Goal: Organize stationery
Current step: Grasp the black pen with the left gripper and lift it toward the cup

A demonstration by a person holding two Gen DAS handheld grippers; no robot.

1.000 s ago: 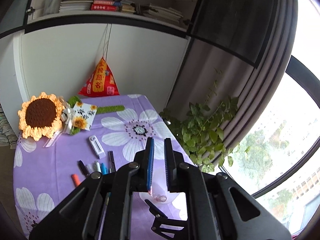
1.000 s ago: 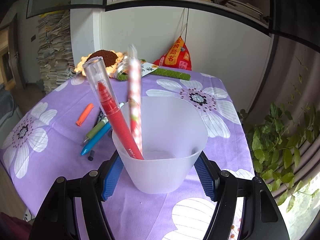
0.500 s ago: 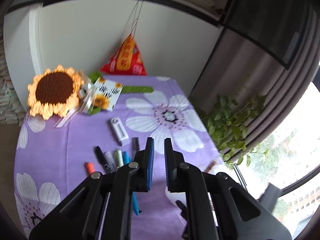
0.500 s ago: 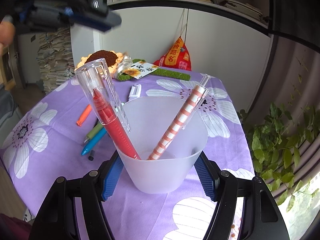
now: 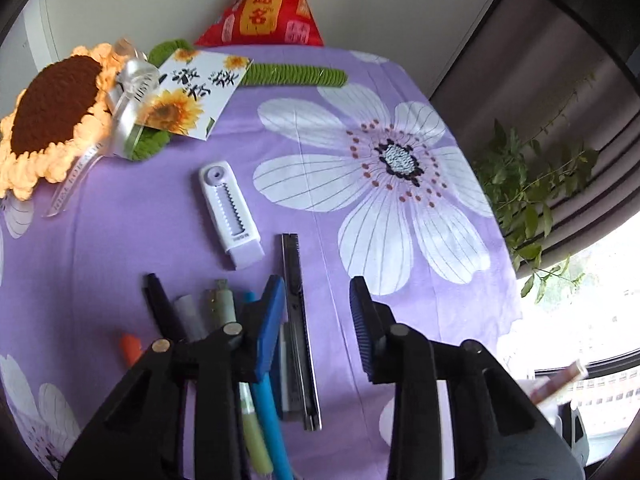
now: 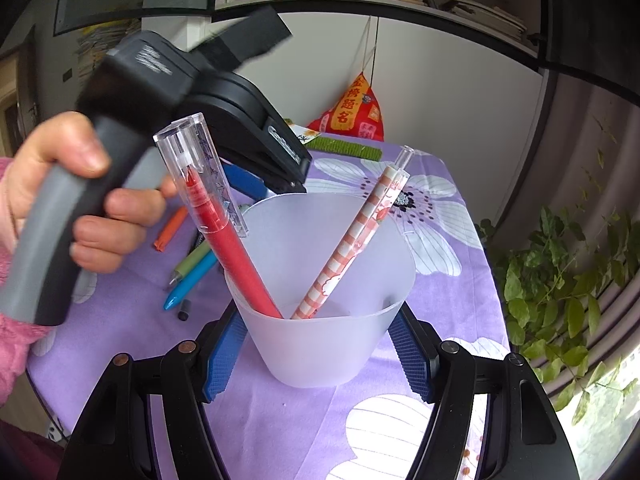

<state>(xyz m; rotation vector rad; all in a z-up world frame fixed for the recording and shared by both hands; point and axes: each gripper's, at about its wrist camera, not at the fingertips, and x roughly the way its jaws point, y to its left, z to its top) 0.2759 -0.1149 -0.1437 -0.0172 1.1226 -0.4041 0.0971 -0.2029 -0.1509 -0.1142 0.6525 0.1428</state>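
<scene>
My right gripper [image 6: 316, 360] is shut on a frosted plastic cup [image 6: 320, 332] standing on the purple flowered cloth. A red pen [image 6: 236, 256] and a pink checked pen [image 6: 352, 248] lean inside the cup. My left gripper [image 5: 318, 312] points steeply down over the loose stationery, and its jaws are opening with nothing held. Below its fingers lies a black utility knife [image 5: 298, 320]. Just left of the knife lie blue [image 5: 272, 412], green [image 5: 222, 304], white [image 5: 190, 312], black [image 5: 160, 300] and orange [image 5: 130, 346] pens. A white slider eraser [image 5: 230, 216] lies beyond them.
A crochet sunflower [image 5: 52, 108], a sunflower card [image 5: 192, 92], a green knitted strip [image 5: 296, 74] and a red pouch [image 5: 268, 8] sit at the table's far end. A potted plant [image 5: 524, 188] stands past the right edge. A hand [image 6: 80, 208] holds the left gripper's handle beside the cup.
The left gripper let the pink checked pen drop into the cup, then swung left and down over the pens on the table, and its jaws parted. The right gripper and cup stayed still.
</scene>
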